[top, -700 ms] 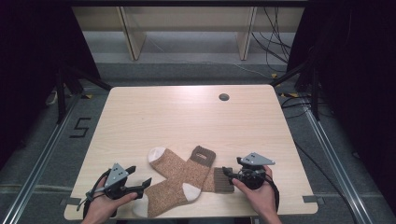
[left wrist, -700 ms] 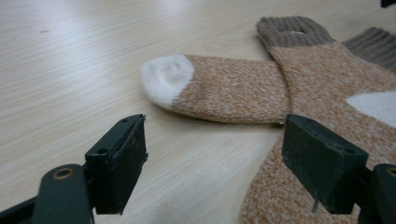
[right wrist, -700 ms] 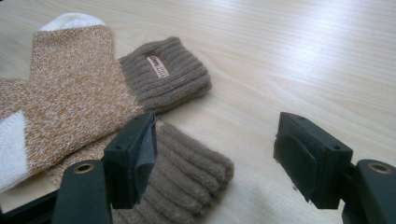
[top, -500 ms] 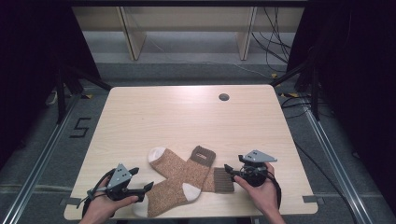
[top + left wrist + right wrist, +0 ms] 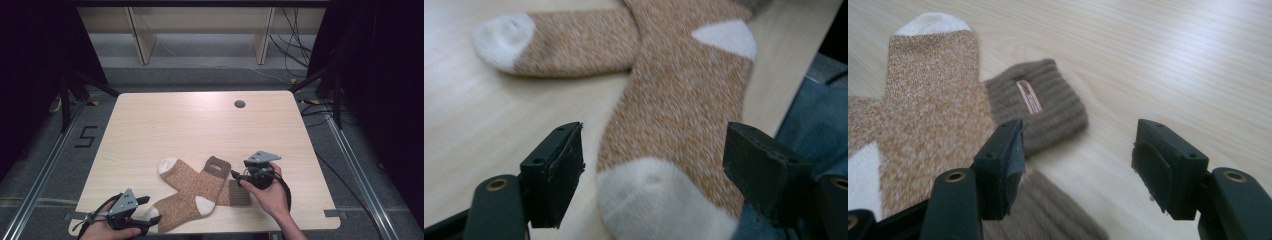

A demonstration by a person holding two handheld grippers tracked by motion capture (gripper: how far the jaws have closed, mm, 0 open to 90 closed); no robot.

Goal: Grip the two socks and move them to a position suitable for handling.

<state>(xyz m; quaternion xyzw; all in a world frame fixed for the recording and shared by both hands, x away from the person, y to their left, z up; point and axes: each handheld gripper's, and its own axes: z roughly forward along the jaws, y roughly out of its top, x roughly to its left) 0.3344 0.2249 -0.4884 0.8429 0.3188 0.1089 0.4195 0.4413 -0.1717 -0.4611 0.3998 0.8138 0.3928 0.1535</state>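
Two tan-and-brown socks lie crossed near the table's front edge. One sock runs from a white toe at the left to a brown ribbed cuff at the right. The other sock lies over it, its labelled cuff pointing away and its white toe at the front. My left gripper stands open at that toe, which lies between the spread jaws without touching the pads. My right gripper is open beside the two cuffs, with bare table between its jaws.
The light wooden table has a small round hole near its far edge. The front edge lies close under both hands, and a blue trouser leg shows past it. Dark stands and cables flank the table.
My left hand has drawn back a little toward the front edge. The right gripper has shifted slightly left and away, closer to the cuffs. The socks have not moved.
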